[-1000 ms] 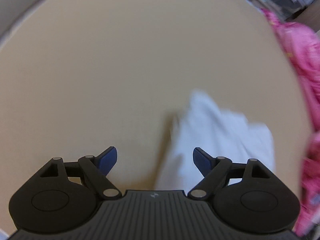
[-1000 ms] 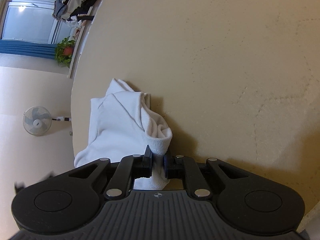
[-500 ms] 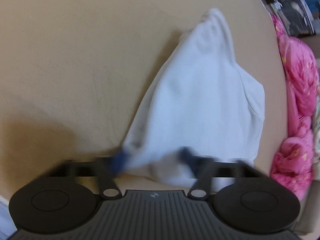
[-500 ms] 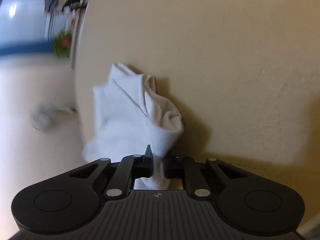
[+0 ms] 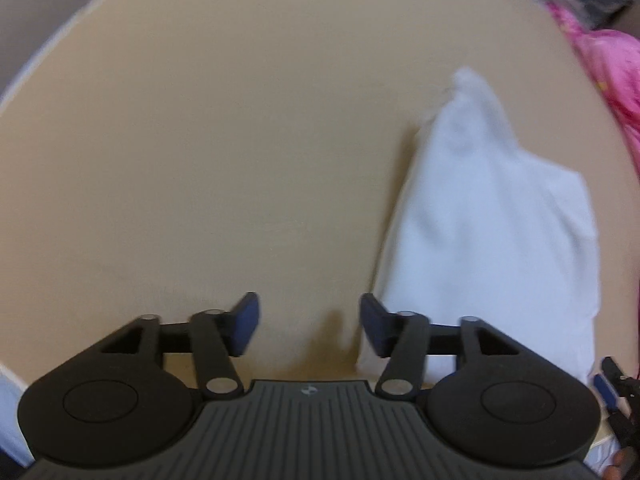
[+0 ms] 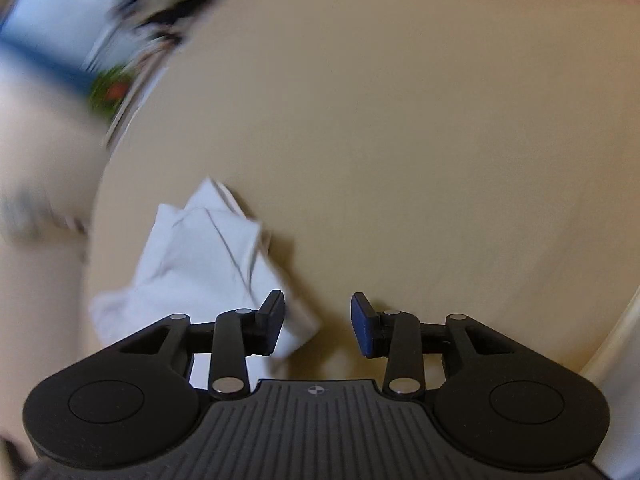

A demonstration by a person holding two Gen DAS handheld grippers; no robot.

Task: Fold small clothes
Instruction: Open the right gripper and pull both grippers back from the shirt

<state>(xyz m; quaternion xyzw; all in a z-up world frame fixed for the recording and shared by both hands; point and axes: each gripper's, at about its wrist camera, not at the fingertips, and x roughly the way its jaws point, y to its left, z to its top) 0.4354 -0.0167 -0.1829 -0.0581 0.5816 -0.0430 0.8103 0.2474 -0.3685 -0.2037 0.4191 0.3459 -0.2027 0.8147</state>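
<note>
Left wrist view: left gripper (image 5: 310, 326) over the tan bench (image 5: 240, 140), fingers spread wide with nothing between them. White cloth (image 5: 492, 248) lies to the right of it on the bench, tapering to a point at the far end; its near edge is hidden behind the right finger (image 5: 376, 330), contact there hard to judge. Pink fabric (image 5: 608, 64) at the far right is cut off by the frame, blurred. A bit of the other gripper shows at the lower right edge, mostly cut off.

Right wrist view: heavy motion blur upper left; a window (image 6: 56, 4) and something green (image 6: 110, 92) barely readable. White cloth (image 6: 200, 256) sits lower left near the bench (image 6: 400, 140) edge, folds and creases visible here that the left view does not show. Right gripper (image 6: 318, 326) has its fingers parted wide and empty; the left finger (image 6: 274, 320) overlaps the cloth's near corner.
</note>
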